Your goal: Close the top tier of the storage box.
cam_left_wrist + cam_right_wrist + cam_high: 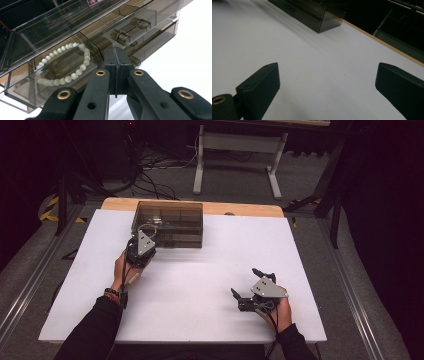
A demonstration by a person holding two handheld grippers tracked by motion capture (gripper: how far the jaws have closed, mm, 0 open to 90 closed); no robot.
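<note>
Inside, one smoked drawer box (75,42), one bead bracelet (65,65), three metal tubes (130,31)

High view overlooks table; gripper views share the box (168,223).

bracelet (65,65) in drawer box (168,223) | box at table's (210,285) far-left; left tongs (117,62) before it

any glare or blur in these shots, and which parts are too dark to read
High view: room around the table nearly black, sheet bright. Left gripper view: box panels reflect, beads sharp, left claw sharp. Right gripper view: right claw soft, box dim.
</note>
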